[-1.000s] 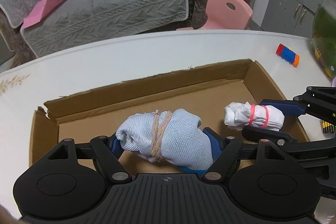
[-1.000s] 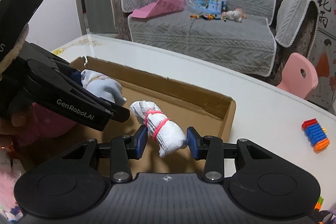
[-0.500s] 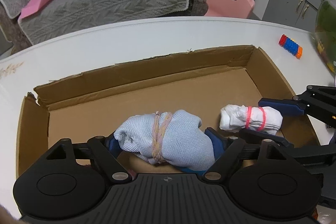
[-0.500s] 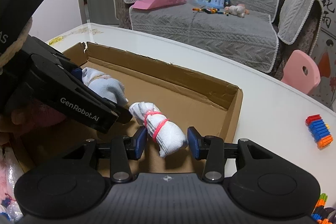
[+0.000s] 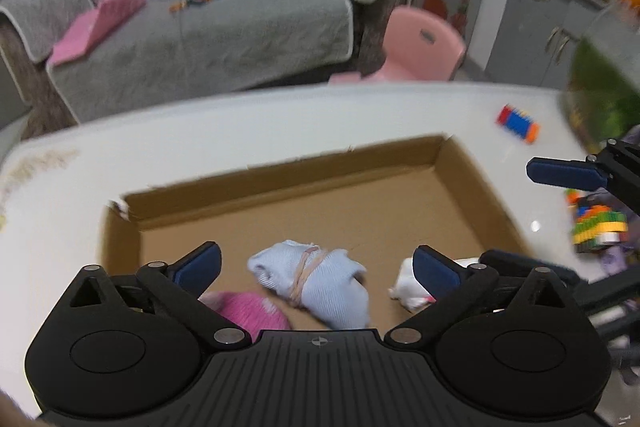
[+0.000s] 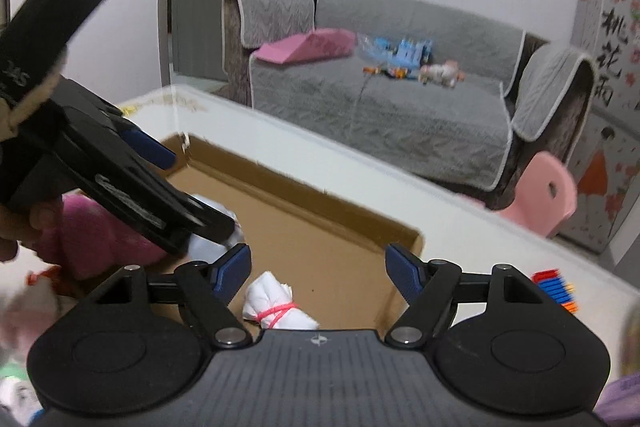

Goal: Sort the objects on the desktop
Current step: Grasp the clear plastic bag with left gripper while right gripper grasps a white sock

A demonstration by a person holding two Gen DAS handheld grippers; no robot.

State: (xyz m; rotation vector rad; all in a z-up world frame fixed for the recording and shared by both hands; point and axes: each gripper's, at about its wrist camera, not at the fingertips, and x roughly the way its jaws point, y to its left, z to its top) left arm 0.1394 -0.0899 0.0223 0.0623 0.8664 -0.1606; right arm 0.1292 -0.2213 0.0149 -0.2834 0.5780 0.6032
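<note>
A shallow cardboard box lies on the white table. A light blue cloth bundle tied with a pale band lies in the box, below my open left gripper. A white cloth bundle with a pink band lies in the box under my open right gripper; it also shows in the left wrist view. A pink bundle lies at the box's near side. Both grippers are empty and held above the box.
A stack of coloured toy blocks lies on the table right of the box, also in the right wrist view. More colourful toys sit at the right. A grey sofa and pink chair stand beyond the table.
Both grippers opened and let go of their bundles, which now lie in the box. Both grippers lifted and pulled back.
</note>
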